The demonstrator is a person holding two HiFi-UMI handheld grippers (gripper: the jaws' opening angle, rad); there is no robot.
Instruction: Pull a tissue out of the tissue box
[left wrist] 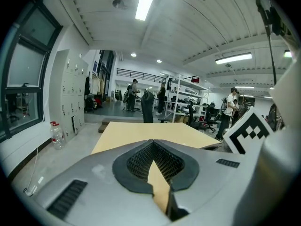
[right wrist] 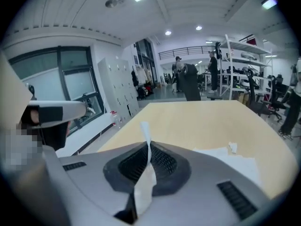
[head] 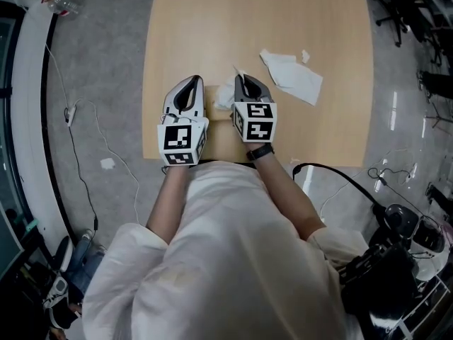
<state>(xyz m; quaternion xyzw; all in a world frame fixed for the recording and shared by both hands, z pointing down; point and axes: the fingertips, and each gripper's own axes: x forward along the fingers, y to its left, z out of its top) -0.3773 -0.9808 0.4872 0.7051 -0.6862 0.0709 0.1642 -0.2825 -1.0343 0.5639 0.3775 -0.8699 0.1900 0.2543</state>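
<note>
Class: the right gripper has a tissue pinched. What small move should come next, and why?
Probably lift the right gripper straight up a little: its jaws are shut on the tissue, which trails below them, so it seems not yet pulled free.

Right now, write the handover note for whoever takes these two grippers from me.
Left gripper: jaws together, nothing seen between them, beside the right one.
Right gripper: shut on a tissue that pokes up past the tips.
Things: both grippers are over the near edge of the table. A loose tissue lies farther out on the right. The tissue box cannot be made out.
Done: tissue gripped.
Left: probably draw it fully free and set it down.
</note>
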